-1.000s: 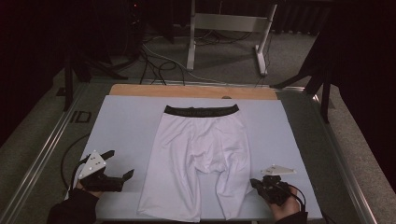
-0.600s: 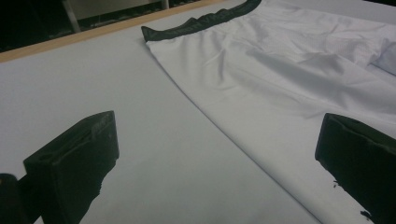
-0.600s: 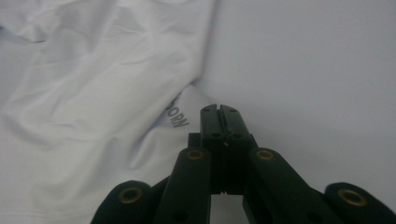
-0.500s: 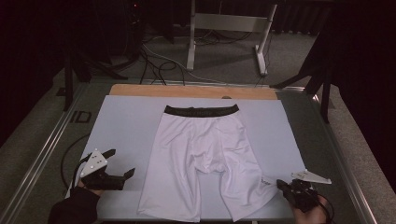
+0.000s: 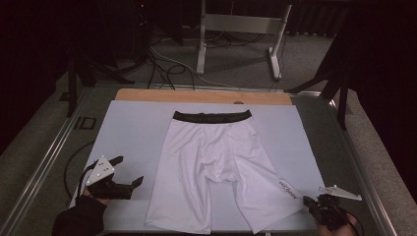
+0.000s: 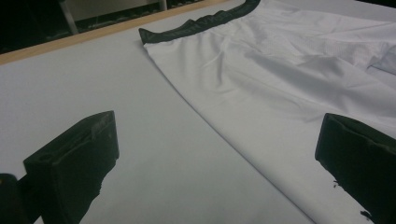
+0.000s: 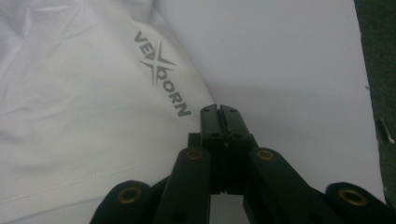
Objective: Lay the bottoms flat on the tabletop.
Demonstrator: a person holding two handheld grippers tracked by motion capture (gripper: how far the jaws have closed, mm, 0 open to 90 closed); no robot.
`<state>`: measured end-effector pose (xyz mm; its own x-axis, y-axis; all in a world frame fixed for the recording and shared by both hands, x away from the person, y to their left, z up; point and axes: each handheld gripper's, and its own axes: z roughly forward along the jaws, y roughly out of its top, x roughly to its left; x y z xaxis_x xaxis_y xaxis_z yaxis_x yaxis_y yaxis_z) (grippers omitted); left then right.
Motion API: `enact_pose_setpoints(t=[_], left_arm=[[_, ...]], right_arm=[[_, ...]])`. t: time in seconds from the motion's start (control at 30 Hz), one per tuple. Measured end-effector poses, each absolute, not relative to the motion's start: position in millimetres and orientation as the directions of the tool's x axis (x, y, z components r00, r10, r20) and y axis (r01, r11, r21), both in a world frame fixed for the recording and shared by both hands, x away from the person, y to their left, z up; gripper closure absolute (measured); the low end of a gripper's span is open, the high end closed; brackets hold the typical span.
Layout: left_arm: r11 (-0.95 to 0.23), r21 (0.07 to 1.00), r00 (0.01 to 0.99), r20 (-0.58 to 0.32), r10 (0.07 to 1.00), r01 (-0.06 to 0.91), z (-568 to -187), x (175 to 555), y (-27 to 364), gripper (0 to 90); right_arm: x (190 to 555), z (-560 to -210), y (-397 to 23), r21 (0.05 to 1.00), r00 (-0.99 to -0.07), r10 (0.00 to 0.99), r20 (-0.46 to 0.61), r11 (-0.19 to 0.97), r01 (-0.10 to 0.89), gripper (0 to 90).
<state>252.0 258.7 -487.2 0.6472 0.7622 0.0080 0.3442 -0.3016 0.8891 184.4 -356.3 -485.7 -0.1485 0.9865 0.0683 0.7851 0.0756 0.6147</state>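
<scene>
My left claw point(image 5: 129, 172) rests low with jaws spread wide; my right claw point(image 5: 308, 201) has its jaws pressed together.

I read grey print "VEXBORN" on the white shorts point(image 7: 70, 93), near the leg hem; a dark "ID" on the table edge point(image 5: 84, 123), left side.

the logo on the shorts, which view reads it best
The right gripper view: the grey logo fills the frame, letters legible. The high view shows it as a tiny mark near the hem of one leg of the white shorts.
</scene>
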Motion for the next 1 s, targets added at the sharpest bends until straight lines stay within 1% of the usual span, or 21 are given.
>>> enact_pose_setpoints(t=[0.2, 0.23, 0.27, 0.33, 0.4, 0.43, 0.53, 0.67, 0.83, 1.0], left_arm=[[-0.301, 0.89, 0.646, 0.011, 0.764, 0.341, -486.7, 251.8, 259.2, 0.4], [-0.3, 0.891, 0.645, 0.01, 0.764, 0.341, -486.5, 251.8, 259.1, 0.4], [-0.294, 0.893, 0.644, 0.006, 0.765, 0.341, -486.6, 251.9, 259.0, 0.4], [-0.296, 0.892, 0.644, 0.007, 0.765, 0.342, -486.6, 252.3, 259.0, 0.4], [-0.297, 0.892, 0.646, 0.007, 0.764, 0.341, -486.6, 252.3, 258.8, 0.4], [-0.298, 0.892, 0.646, 0.008, 0.763, 0.341, -486.5, 252.3, 258.7, 0.4], [-0.296, 0.893, 0.645, 0.008, 0.765, 0.34, -486.2, 252.2, 258.8, 0.4], [-0.295, 0.893, 0.643, 0.009, 0.766, 0.339, -485.8, 252.1, 259.4, 0.4], [-0.294, 0.893, 0.644, 0.007, 0.765, 0.34, -486.2, 252.3, 259.2, 0.4], [-0.294, 0.894, 0.646, 0.007, 0.764, 0.338, -485.9, 252.3, 259.7, 0.4]], right_arm=[[182.1, -486.1, -357.9, 0.609, -0.126, 0.989, 0.075, 0.054, 0.791, 88.9], [182.0, -485.4, -357.5, 0.628, -0.132, 0.988, 0.079, 0.053, 0.776, 84.0], [181.7, -483.6, -356.6, 0.65, -0.136, 0.988, 0.073, 0.056, 0.758, 69.2], [183.0, -479.8, -354.6, 0.694, -0.159, 0.984, 0.079, 0.06, 0.717, 50.8], [184.7, -477.0, -352.8, 0.724, -0.169, 0.982, 0.079, 0.06, 0.688, 37.6], [185.8, -475.0, -351.9, 0.738, -0.19, 0.978, 0.088, 0.064, 0.672, 28.9], [192.1, -469.3, -346.9, 0.778, -0.242, 0.966, 0.093, 0.081, 0.623, 16.7], [201.3, -466.6, -336.7, 0.803, -0.313, 0.947, 0.077, 0.127, 0.582, 10.0], [211.6, -463.1, -326.4, 0.853, -0.393, 0.918, 0.06, 0.158, 0.498, 9.7], [227.0, -457.9, -316.6, 0.884, -0.446, 0.894, 0.047, 0.17, 0.435, 9.8]])
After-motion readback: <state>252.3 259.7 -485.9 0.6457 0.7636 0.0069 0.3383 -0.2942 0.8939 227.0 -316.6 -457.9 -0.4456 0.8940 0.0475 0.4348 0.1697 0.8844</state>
